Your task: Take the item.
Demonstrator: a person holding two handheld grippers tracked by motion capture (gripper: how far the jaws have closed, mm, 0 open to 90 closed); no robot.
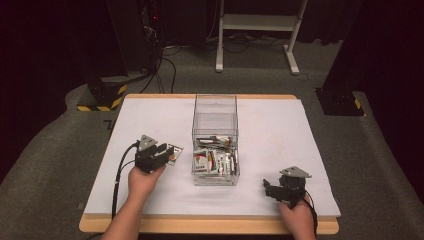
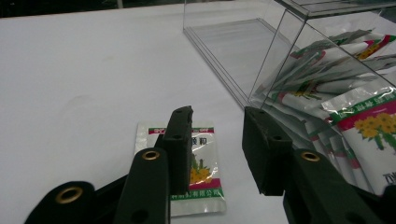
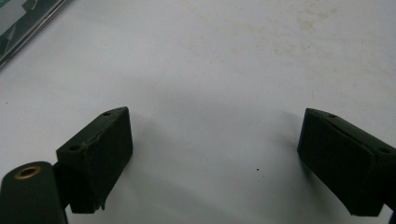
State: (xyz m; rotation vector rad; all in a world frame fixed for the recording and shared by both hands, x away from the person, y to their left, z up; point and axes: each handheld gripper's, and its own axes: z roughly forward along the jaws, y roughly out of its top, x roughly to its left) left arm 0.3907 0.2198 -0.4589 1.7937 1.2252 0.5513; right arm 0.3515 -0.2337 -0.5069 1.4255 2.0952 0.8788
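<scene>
Foil sachet (image 2: 196,179) half hidden under parted left hand-held gripper (image 2: 217,140), right hand-held gripper (image 3: 215,140) wide.

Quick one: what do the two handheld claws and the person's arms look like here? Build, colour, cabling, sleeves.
Both claws are matte black, left claw and right claw, each topped by a grey three-cornered plate. The jaws are blocky black pads on arms with brass-ringed holes, seen in both gripper views. A black cable trails from each along the forearm. No sleeves or gloves are visible on the forearms.

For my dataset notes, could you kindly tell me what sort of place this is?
Probably a lab recording station: a white-topped table on grey carpet, dark curtains around, cables trailing on the floor, and a white equipment stand behind.
</scene>
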